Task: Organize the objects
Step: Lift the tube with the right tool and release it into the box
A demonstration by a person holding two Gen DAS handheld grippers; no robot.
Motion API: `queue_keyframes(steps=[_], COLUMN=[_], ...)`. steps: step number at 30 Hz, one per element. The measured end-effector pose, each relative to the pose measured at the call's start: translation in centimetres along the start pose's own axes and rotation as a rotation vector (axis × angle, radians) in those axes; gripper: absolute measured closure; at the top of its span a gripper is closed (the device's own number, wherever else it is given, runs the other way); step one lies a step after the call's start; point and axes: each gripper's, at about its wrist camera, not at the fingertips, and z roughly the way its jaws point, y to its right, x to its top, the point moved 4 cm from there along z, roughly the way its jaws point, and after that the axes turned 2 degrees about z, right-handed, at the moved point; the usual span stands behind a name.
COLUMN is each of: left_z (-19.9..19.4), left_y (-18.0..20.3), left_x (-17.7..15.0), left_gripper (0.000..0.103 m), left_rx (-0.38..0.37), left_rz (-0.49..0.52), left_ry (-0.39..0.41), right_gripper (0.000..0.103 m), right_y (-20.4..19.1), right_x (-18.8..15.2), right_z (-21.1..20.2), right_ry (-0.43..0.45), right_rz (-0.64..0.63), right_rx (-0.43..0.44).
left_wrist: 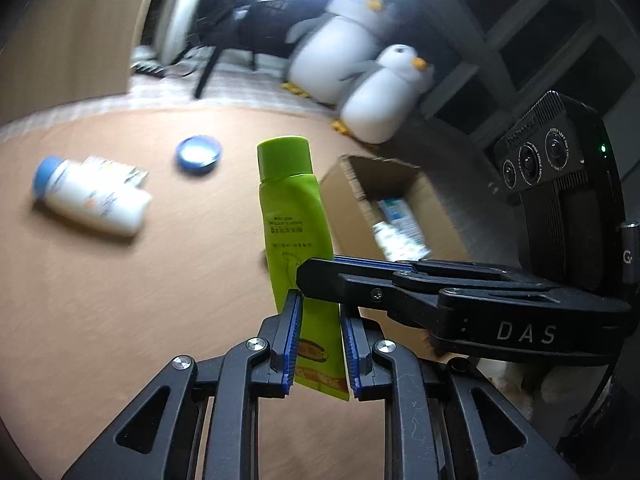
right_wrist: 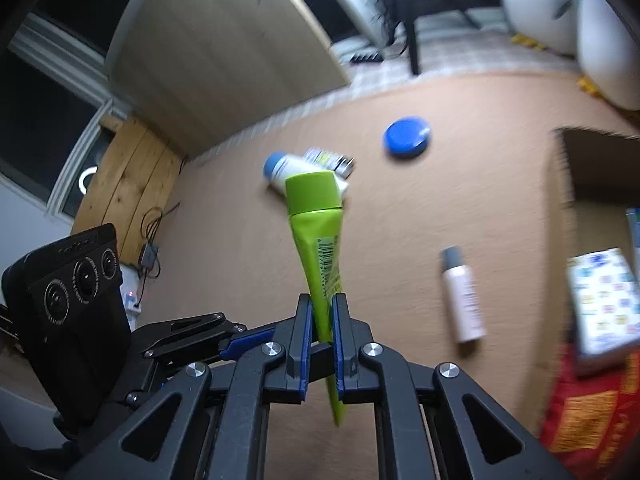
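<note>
In the left wrist view, we see our left claw (left_wrist: 319,344) pinching the green tube (left_wrist: 296,216), held cap-up above the tabletop (left_wrist: 120,280). In the right wrist view, our right claw (right_wrist: 321,340) also clamps that tube (right_wrist: 316,232).

Both grippers (left_wrist: 319,334) (right_wrist: 321,338) clamped — tilted downward.

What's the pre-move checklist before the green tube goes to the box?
1. Right gripper shut on the green tube: ok.
2. Left gripper pads touching the tube: cannot tell, thin gaps show beside it.
3. Tube cap on: ok.
4. Cardboard box open at the top: ok.
5. Room left in the box: cannot tell, packages already lie inside.
6. White bottle and blue lid apart from the tube: ok.
</note>
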Motion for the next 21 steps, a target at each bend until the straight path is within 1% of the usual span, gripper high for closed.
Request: queue_keyframes(steps=[6, 9, 11, 13, 14, 16, 19, 20, 21], left_z=[3.4, 5.3, 6.7, 7.8, 8.5, 9.7, 10.9, 11.1, 11.0], left_y=[6.0, 9.2, 11.2, 12.4, 12.9, 13.6, 13.3, 13.0, 12.7], left_x=[2.9, 3.9, 4.6, 5.1, 5.4, 5.7, 5.7, 5.6, 5.6], left_gripper=[0.083, 0.083, 0.083, 0.081, 0.081, 0.08, 0.07, 0.067, 0.065], left_rx=[-0.064, -0.099, -0.107, -0.137, -0.138, -0.123, -0.096, -0.083, -0.078], left_rz=[0.091, 0.13, 0.163, 0.168, 0.17, 0.183, 0.169, 0.166, 0.16], left_ry=[-0.011, -0.017, -0.021, -0.034, -0.04, -0.049, -0.071, -0.071, -0.07], right_gripper=[0.094, 0.094, 0.094, 0.094, 0.094, 0.094, 0.092, 0.083, 0.069], right_y=[3.8, 6.0, 7.3, 9.0, 9.5, 10.3, 11.5, 11.7, 11.8], right_x=[1.0, 0.9, 1.0, 1.0, 1.1, 1.2, 1.1, 1.1, 1.1], right_z=[-5.3, -8.3, -9.8, -11.2, -11.7, -12.3, -13.1, -13.1, -13.3], right_ry=[0.079, 0.12, 0.137, 0.155, 0.157, 0.159, 0.181, 0.175, 0.174], right_rz=[0.056, 0.083, 0.095, 0.116, 0.122, 0.104, 0.125, 0.122, 0.112], right_rx=[-0.05, -0.095, -0.127, -0.153, -0.151, -0.199, -0.214, -0.22, -0.238])
